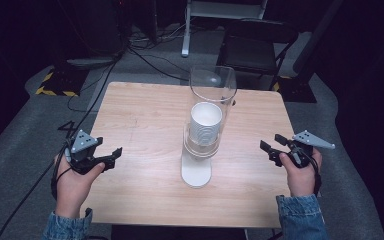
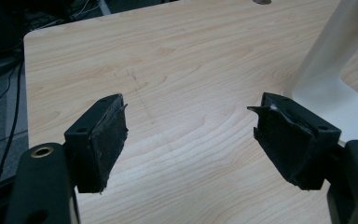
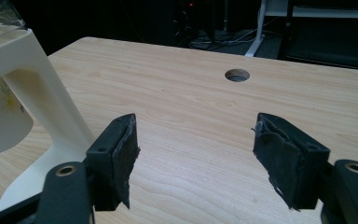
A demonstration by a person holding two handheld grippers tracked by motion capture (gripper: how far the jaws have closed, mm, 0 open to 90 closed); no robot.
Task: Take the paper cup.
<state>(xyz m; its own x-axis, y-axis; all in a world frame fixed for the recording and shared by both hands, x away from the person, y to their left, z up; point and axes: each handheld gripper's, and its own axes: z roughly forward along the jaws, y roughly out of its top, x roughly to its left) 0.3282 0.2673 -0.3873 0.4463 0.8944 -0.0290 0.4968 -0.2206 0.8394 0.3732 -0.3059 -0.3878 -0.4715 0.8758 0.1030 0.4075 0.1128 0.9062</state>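
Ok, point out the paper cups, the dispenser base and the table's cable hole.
paper cups [image 1: 206,117], high view, rim of the top cup
dispenser base [image 1: 196,171], high view, flat white foot
cable hole [image 3: 237,74], right gripper view, its opening

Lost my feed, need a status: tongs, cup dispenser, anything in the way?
Left tongs open, empty. Right tongs open, empty. Cup dispenser upright mid-table, untouched. Nothing in between.

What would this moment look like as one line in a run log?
left gripper: open, nothing held | right gripper: open, nothing held | cup dispenser: mid-table, between both, untouched | cups: stacked inside
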